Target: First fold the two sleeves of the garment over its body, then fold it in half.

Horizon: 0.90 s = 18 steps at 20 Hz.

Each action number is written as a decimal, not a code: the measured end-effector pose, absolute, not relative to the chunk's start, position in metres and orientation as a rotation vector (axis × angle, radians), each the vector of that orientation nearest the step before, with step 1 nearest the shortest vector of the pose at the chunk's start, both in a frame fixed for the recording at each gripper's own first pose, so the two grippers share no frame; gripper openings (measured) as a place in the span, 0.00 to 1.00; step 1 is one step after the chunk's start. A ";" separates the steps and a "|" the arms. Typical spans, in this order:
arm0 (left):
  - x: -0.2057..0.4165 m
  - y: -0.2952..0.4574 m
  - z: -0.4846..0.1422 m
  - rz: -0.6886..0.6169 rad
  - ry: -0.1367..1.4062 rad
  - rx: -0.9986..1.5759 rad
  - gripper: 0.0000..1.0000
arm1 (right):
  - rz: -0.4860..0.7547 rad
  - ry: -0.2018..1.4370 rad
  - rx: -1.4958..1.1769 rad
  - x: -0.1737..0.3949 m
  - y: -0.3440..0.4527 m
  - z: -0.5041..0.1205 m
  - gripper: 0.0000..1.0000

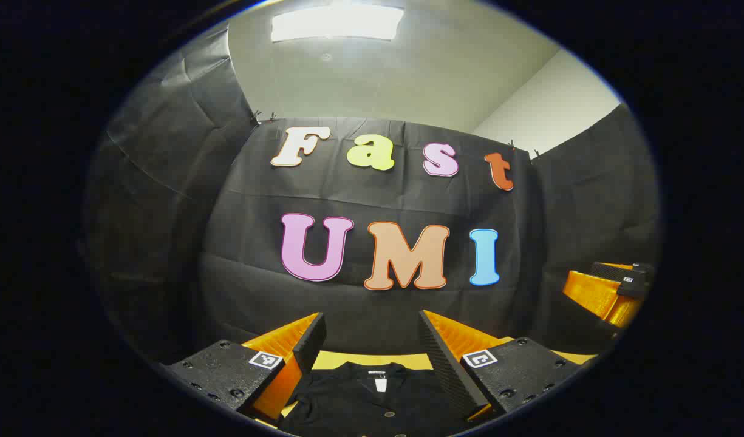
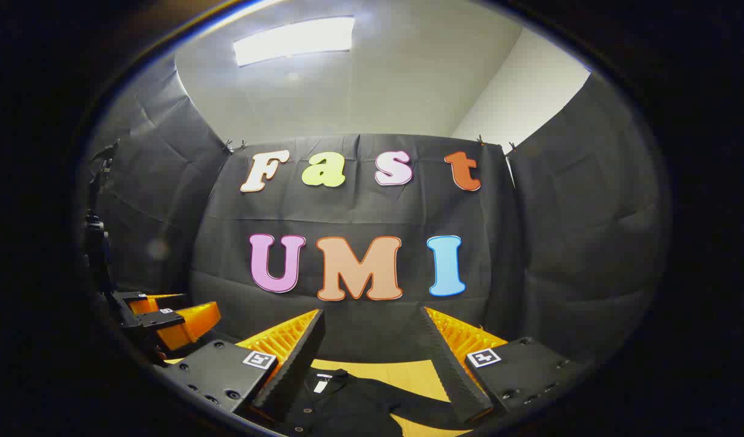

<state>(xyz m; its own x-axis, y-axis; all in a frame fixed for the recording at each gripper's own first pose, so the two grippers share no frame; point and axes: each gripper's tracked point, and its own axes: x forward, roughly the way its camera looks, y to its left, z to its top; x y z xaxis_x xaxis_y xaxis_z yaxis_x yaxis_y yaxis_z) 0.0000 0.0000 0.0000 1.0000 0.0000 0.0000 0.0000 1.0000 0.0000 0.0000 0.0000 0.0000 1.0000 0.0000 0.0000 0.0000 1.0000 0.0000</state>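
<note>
Black shirt [image 1: 372,403] flat on yellow table [image 1: 341,359], collar and neck tag at far edge, toward booth wall; button line running back toward the holder, so long axis lies fore-aft. No fold seen in the visible part; sleeves judged not yet folded. In right gripper view, shirt [image 2: 347,400] sits low and left of centre, one sleeve [image 2: 420,408] stretching out rightward over bare table [image 2: 402,371]. Left gripper [image 1: 372,340] held above collar area, jaws wide, nothing between them. Right gripper [image 2: 372,340] likewise wide apart and empty, raised clear of cloth. Right gripper judged nearer the outstretched sleeve: sleeve end lies just beneath its right-hand finger. Likely next: descend, pinch cuff, carry across body.
</note>
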 end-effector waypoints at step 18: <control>-0.007 0.049 0.006 0.127 -0.002 0.040 0.92 | 0.155 0.041 0.069 0.033 0.043 -0.010 0.97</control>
